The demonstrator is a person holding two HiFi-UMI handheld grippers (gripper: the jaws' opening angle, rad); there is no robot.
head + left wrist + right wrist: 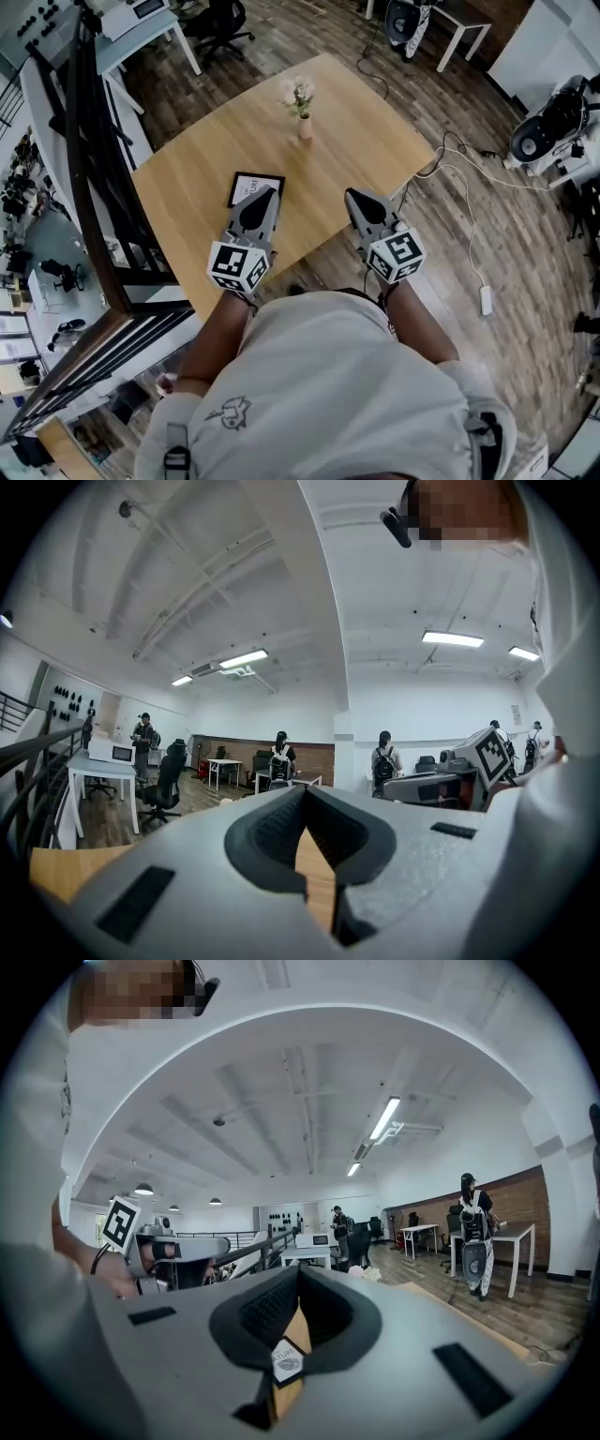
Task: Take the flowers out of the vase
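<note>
A small pale vase (305, 127) with white flowers (298, 93) stands upright near the far end of the wooden table (366, 141). Both grippers hover over the near edge, well short of the vase. My left gripper (265, 195) is shut and empty, above a black-framed card (246, 187). My right gripper (352, 196) is also shut with nothing in it. In the left gripper view the left gripper (305, 789) has its jaws meeting at the tips. In the right gripper view the right gripper (298, 1275) is shut, and the flowers (377, 1274) peek just over the right jaw.
A dark metal railing (94, 159) runs along the table's left side. White cables (469, 178) trail over the wood floor at right, beside a machine (553, 122). White desks (450, 23) and an office chair (220, 23) stand beyond the table. Several people (281, 757) stand far off.
</note>
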